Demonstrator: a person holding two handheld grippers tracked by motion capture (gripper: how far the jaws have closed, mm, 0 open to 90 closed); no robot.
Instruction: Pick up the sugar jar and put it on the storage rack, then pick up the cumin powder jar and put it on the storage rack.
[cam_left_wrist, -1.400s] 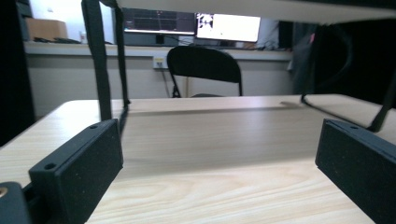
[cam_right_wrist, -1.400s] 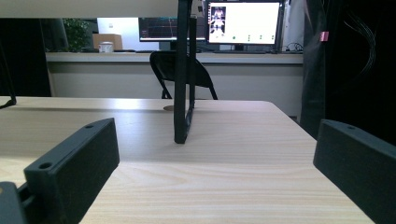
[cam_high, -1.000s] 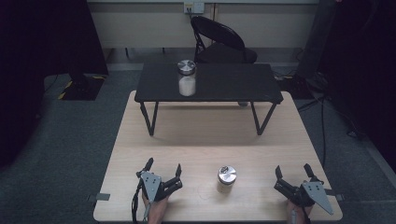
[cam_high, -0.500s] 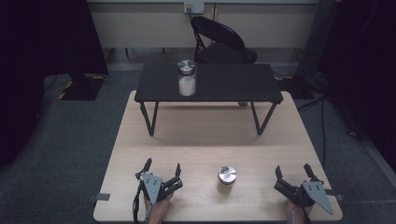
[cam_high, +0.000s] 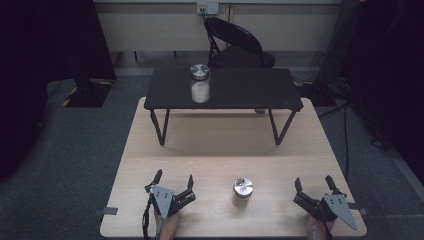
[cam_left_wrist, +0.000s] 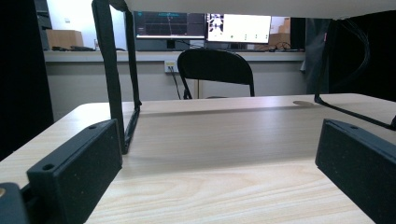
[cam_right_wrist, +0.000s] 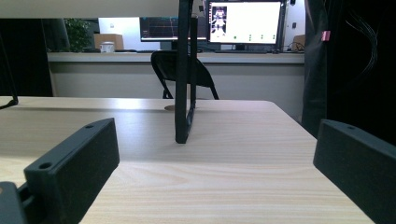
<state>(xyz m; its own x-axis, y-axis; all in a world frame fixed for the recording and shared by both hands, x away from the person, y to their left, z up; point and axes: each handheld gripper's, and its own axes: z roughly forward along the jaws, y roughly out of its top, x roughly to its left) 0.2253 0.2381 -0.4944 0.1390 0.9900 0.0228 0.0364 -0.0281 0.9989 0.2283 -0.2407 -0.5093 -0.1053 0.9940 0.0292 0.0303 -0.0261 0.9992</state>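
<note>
**Small jar waiting between two idle grippers**

The small jar (cam_high: 243, 191) is standing upright on the pale wooden table (cam_high: 220, 150), near its front edge, its long axis vertical. Taking the jar as landmark: the left gripper (cam_high: 173, 181) is resting to its left, the right gripper (cam_high: 313, 183) to its right, both with jaws spread wide and holding nothing. The left one is looking slightly nearer. The jar is cylindrical, with a shiny metal lid over a pale body. Well behind it, a larger metal-lidded jar (cam_high: 200, 84) holding something white is sitting on the matte black stand (cam_high: 250, 90).
</note>
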